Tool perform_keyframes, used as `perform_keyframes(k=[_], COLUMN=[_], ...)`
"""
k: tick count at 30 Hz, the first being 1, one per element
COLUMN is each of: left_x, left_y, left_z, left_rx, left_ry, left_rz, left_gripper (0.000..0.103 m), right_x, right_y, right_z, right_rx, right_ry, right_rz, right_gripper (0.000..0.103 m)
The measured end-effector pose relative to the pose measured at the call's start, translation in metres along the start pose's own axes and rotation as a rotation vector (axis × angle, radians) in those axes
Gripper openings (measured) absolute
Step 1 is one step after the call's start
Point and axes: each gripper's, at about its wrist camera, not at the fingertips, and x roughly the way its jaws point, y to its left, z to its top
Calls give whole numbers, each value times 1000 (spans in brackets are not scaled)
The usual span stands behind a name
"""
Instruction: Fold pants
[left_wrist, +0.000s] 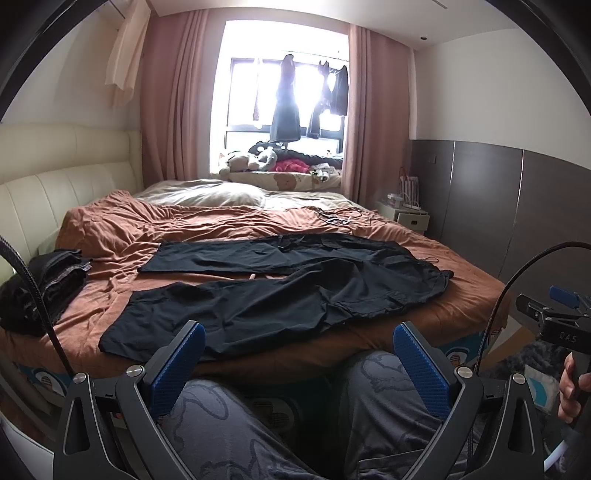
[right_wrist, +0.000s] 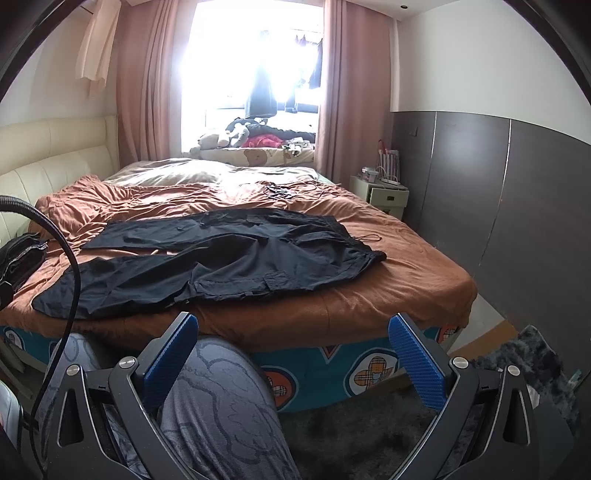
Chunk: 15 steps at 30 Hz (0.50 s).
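- Pants (left_wrist: 280, 291): black, spread flat across the middle of the frame on the orange bedspread (left_wrist: 369, 229), legs parted and running to the left, waistband to the right; laid out this way, I judge, so one leg can be folded over the other
- Lower left: the left gripper (left_wrist: 299, 343) is held low over the person's knees, short of the bed edge, its blue pads (left_wrist: 177, 365) spread wide and holding nothing
- Left edge: a dark folded pile (left_wrist: 55, 280) sits on the bedspread, apart from the pants, likely finished garments
- Right wrist view: the right gripper (right_wrist: 293, 336) likewise hangs below the mattress edge, spread wide and empty; no fold looks started yet
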Motion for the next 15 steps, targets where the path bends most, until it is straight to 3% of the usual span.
perform_keyframes(k=[15], left_x=[-2], left_y=[2], left_z=[-4], left_rx=[-16], left_ry=[2], left_rz=[4], left_gripper=[103], right_x=[0], right_y=[2], right_z=[-2], right_rx=[-3], right_ry=[-2], right_rz=[-4], right_gripper=[103])
